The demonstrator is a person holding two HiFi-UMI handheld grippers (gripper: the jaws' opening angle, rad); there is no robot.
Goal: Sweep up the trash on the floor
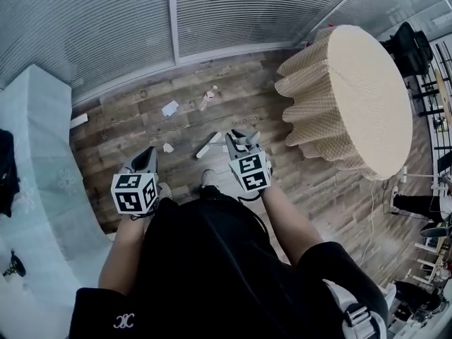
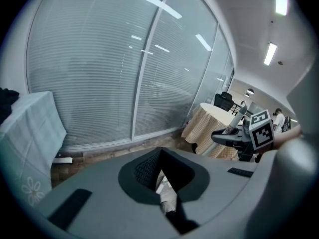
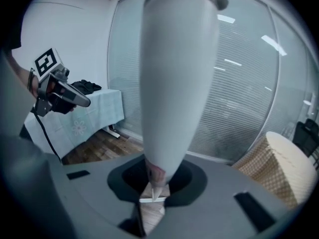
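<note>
Two grippers are up over the wooden floor (image 1: 233, 97). My left gripper (image 1: 147, 152) has its jaws drawn together at the tips, with nothing gripped that I can make out. Paper scraps (image 1: 170, 108) lie ahead of both tools. My right gripper (image 1: 241, 135) is clamped on a white handle (image 3: 174, 73) that rises steeply from its jaws.

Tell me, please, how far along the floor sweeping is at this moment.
Done: nothing looks swept yet. A paper scrap, a clear plastic piece and a small white bit lie scattered on the wooden floor.
In hand: the right gripper is shut on a white handle. Whether the left gripper holds anything I cannot tell.
Left: gathering all the trash. No dustpan shows.
</note>
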